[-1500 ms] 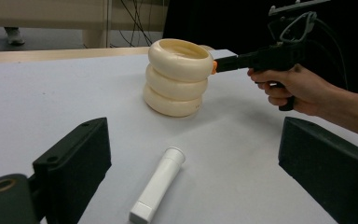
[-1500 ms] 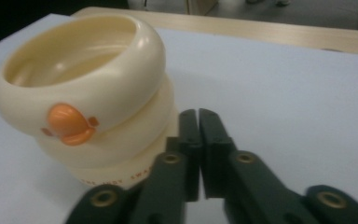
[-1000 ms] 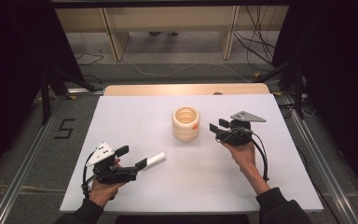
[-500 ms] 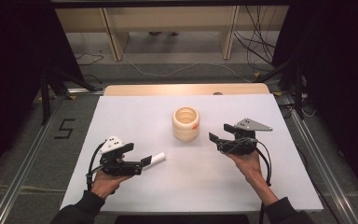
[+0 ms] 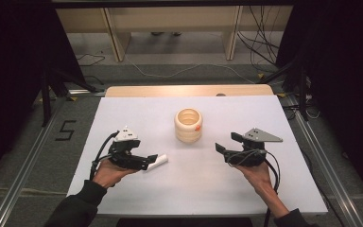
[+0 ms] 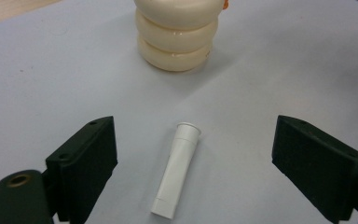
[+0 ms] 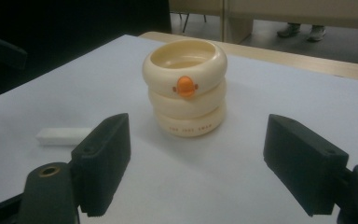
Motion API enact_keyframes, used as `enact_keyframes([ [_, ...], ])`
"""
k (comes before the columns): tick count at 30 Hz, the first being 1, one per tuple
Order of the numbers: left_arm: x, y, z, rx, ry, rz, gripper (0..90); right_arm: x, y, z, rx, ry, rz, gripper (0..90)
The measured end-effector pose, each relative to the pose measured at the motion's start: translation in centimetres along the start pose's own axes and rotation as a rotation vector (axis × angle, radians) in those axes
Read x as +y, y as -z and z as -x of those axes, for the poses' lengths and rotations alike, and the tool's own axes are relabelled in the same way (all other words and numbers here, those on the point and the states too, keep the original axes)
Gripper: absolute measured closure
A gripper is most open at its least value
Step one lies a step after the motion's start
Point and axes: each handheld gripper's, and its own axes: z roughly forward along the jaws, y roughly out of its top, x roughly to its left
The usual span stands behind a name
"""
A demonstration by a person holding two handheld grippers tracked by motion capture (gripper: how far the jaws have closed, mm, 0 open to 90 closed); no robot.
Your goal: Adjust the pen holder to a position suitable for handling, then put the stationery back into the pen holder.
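We judge the work to be at its start: nothing is picked up yet. Our left tongs point(image 5: 147, 161) hang wide open over the white tube point(image 6: 177, 169), which lies flat on the tabletop point(image 5: 137, 111) between the two jaws, touched by neither. Our right tongs point(image 5: 222, 149) are wide open too and hold nothing; the cream holder point(image 7: 185, 87) stands upright just ahead of them, near but apart. What seems left is closing on the tube, lifting it, and probably carrying it to the holder beyond.

The tube is matte white, slim and smooth, with a stepped cap and a small flared lip at its far end. The holder looks like glossy plastic, three stacked rounded rings, hollow, with an orange beak-like knob point(image 7: 185, 86) on the top ring. The tabletop cover is plain, pale and smooth.
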Motion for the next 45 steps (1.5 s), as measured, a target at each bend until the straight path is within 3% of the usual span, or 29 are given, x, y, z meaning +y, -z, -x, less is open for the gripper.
enact_keyframes([
  [12, 1.0, -2.0, 0.2, -0.004, -0.077, -0.165, 14.6, -1.0, 1.6, -0.3, 0.006, -0.011, -0.005, 23.0],
  [23, 0.9, -4.2, -0.1, -0.009, -0.118, -0.311, 15.4, -2.1, 2.6, -0.8, 0.017, -0.012, -0.023, 23.1],
  [38, 1.5, -6.6, 0.4, -0.009, -0.166, -0.412, 16.5, -2.6, 2.9, -0.9, 0.02, -0.014, -0.031, 23.0],
  [45, 1.7, -7.2, 0.3, -0.014, -0.204, -0.488, 19.0, -2.7, 3.1, -1.2, 0.033, -0.013, -0.023, 23.0],
])
